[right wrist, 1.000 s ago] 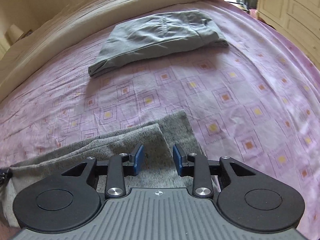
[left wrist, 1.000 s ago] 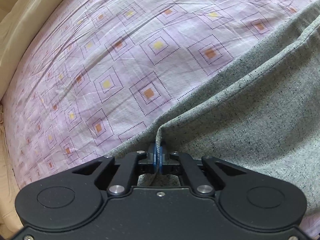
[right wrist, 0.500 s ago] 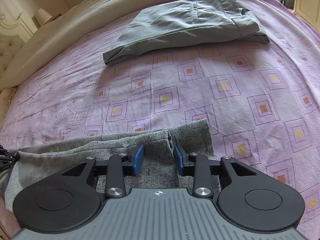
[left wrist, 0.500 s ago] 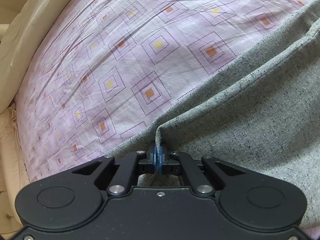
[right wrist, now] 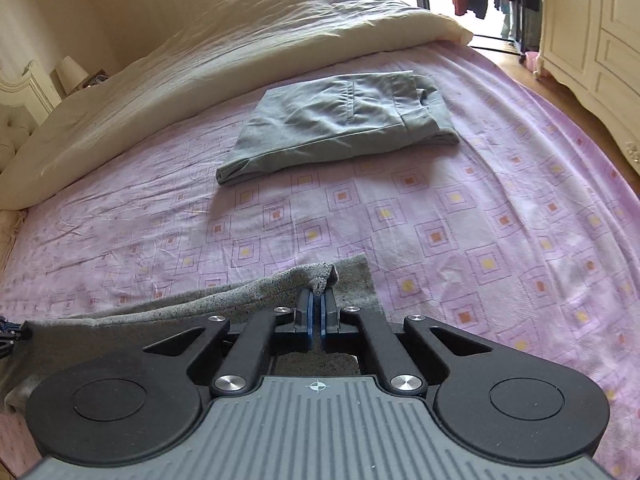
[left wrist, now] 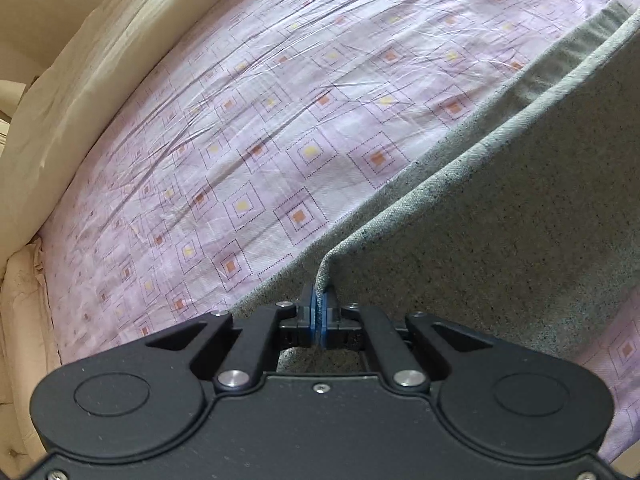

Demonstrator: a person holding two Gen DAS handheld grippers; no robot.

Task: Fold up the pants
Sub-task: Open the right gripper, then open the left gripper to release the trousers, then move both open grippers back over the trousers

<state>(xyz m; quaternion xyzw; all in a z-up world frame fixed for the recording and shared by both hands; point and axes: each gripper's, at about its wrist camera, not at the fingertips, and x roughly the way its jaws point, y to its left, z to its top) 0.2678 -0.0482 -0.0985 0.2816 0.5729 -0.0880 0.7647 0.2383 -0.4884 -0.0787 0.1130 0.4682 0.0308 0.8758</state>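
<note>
Both grippers clamped tight on the speckled gray pants (left wrist: 500, 216). Left gripper (left wrist: 319, 312) pinching a fabric edge, cloth stretched taut above the purple patterned bedsheet (left wrist: 248, 128). Right gripper (right wrist: 318, 312) squeezing a bunched corner just off the sheet. Folded gray trousers (right wrist: 340, 120) lying further back, near the cream duvet (right wrist: 200, 52).

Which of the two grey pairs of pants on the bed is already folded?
The smooth grey pants near the cream duvet, lying as a neat rectangle. The speckled grey pants are pinched by the right hand-held gripper.
</note>
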